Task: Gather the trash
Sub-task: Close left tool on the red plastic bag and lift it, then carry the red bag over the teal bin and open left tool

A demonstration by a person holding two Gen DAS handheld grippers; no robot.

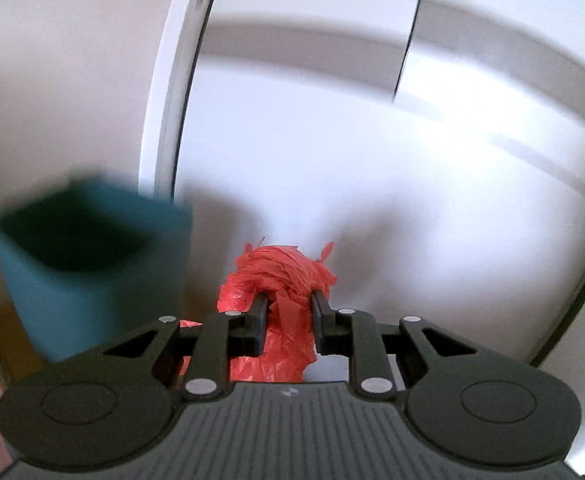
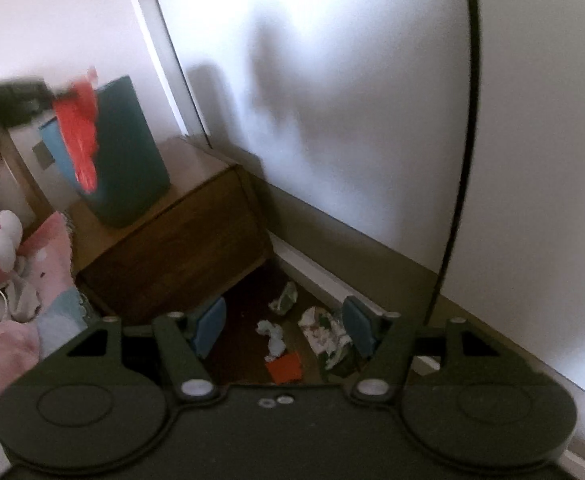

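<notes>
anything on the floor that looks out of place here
Yes: crumpled paper scraps, a red piece and a patterned wrapper lie scattered on the dark floor beside the wooden cabinet, not in the teal bin.

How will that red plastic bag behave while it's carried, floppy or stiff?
Probably floppy: the red plastic bag is crumpled thin film, bunched between the left gripper's fingers and hanging limp in the right wrist view. Likely light. It may be slippery, so a firm pinch seems wise.

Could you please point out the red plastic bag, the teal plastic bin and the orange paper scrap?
Red plastic bag [image 1: 288, 276]: left wrist view, its knotted top.
Teal plastic bin [image 2: 132, 160]: right wrist view, its front wall.
Orange paper scrap [image 2: 285, 368]: right wrist view, its middle.
</notes>
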